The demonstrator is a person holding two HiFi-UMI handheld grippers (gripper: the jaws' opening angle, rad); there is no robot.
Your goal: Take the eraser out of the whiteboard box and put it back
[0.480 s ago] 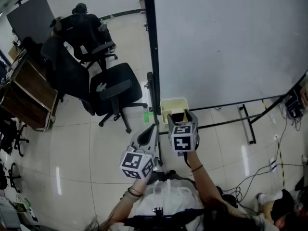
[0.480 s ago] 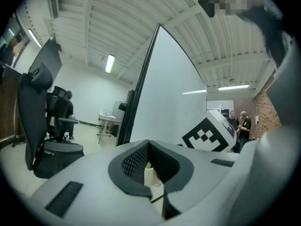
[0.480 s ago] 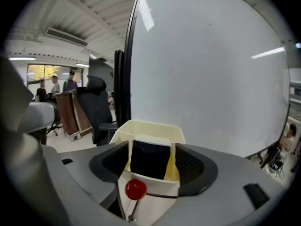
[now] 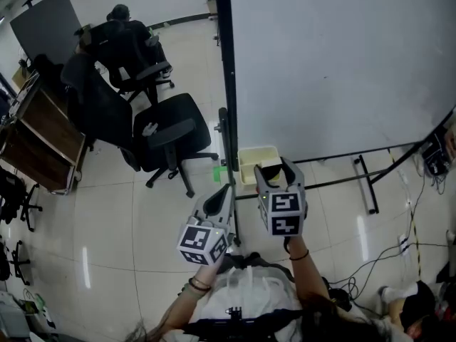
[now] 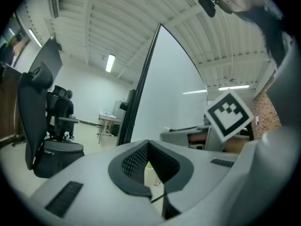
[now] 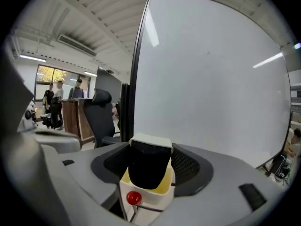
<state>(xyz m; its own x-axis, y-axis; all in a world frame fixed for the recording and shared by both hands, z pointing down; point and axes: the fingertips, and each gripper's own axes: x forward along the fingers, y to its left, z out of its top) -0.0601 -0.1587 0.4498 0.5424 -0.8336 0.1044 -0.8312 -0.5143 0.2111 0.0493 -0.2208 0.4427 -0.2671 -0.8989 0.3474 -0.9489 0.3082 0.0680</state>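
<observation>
At the foot of the whiteboard [image 4: 335,63], just beside its dark left post: cream whiteboard box [image 4: 248,154], open on top, with a small red knob [image 6: 133,197] on a wire at its near face. Standing on end in that box, lower part sunk behind the rim, upper part proud of it: eraser [image 6: 148,166], black felt toward the right gripper view, white back along the top. Clamped from both sides by the right hand-held gripper [image 4: 275,167], jaws spread wide, meshed pads [image 6: 186,166] against the eraser's flanks. Angled slightly downward toward the box, with its marker cube [image 4: 282,214] facing up in the head view.

To the left and nearer the person: left hand-held gripper [image 5: 148,149], jaws drawn together into a narrow seam. Held well apart from the box, pointing about level past the whiteboard's dark edge.

Farther left, on the tiled floor [image 4: 114,219]: two black office chairs [image 4: 167,130], one behind the other. Right of the whiteboard's stand, loose cables [image 4: 370,262] trailing across the floor.
</observation>
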